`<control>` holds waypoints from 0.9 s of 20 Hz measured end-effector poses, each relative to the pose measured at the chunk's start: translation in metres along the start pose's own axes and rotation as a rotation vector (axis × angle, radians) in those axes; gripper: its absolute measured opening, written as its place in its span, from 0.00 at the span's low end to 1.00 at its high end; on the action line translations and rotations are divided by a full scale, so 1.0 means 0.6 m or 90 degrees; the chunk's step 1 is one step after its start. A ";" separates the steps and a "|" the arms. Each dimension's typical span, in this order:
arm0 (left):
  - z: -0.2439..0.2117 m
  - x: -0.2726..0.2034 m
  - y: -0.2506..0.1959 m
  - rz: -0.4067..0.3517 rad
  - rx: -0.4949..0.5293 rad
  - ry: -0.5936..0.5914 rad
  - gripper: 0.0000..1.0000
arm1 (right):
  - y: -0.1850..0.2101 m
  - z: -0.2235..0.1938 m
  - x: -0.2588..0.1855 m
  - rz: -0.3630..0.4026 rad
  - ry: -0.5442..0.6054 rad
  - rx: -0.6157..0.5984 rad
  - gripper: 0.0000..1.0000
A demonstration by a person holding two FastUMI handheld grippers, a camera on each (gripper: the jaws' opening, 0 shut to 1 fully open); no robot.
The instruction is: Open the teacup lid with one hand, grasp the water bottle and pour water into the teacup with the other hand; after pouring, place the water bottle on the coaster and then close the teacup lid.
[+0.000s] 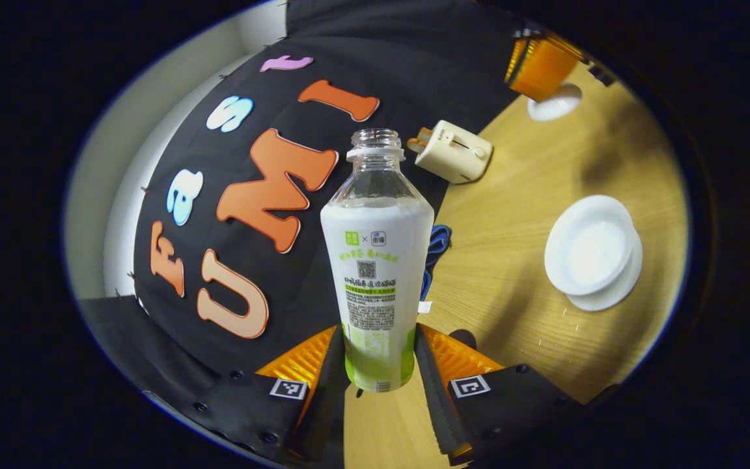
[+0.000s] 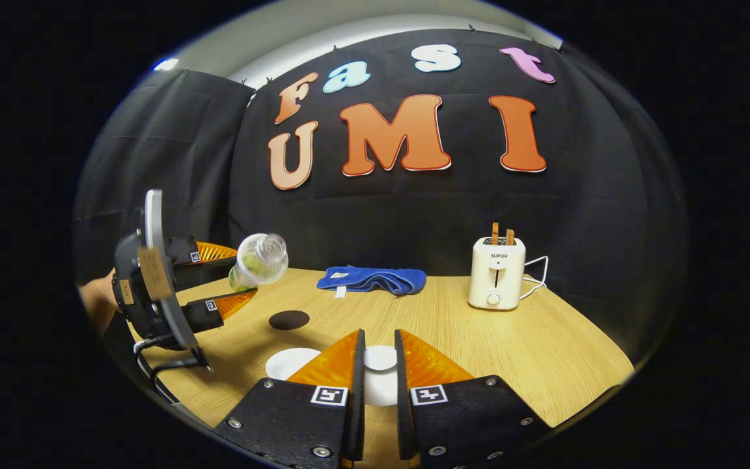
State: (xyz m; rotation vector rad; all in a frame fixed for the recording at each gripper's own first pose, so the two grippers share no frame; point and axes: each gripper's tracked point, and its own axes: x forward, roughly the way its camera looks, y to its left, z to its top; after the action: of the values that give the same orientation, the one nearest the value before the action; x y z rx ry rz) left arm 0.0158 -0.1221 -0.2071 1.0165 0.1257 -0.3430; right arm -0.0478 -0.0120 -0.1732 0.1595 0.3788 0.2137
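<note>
Left gripper (image 1: 378,365): its 2 fingers clamp the lower body of the uncapped water bottle (image 1: 376,260), carried tilted above the table (image 1: 512,260). Bring the mouth over the teacup (image 1: 593,251) before you tip further, and tip slowly. Right gripper (image 2: 379,368): it hangs low, fingers nearly together around the lid (image 2: 380,357); contact cannot be confirmed. The coaster (image 2: 289,320) lies near.

Right gripper view: towel (image 2: 372,279) on counter (image 2: 544,352) at back, toaster (image 2: 496,272) right of it, coaster (image 2: 289,320) front-left of towel.
</note>
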 end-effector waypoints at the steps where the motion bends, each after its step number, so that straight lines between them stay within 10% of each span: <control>1: 0.008 0.002 0.015 0.013 -0.040 -0.009 0.65 | 0.006 0.002 0.003 0.003 0.000 0.001 0.21; 9: -0.020 0.063 0.147 0.092 -0.419 -0.032 0.65 | 0.041 0.010 0.028 0.020 0.000 -0.008 0.21; 18: -0.121 0.152 0.037 -0.013 -0.664 0.079 0.62 | 0.066 0.007 0.046 0.040 0.005 -0.002 0.21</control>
State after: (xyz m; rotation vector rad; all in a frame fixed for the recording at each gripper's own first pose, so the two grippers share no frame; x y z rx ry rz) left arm 0.1129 -0.0698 -0.2510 0.0017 0.3801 -0.1841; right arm -0.0285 0.0324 -0.1713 0.1668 0.3816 0.2766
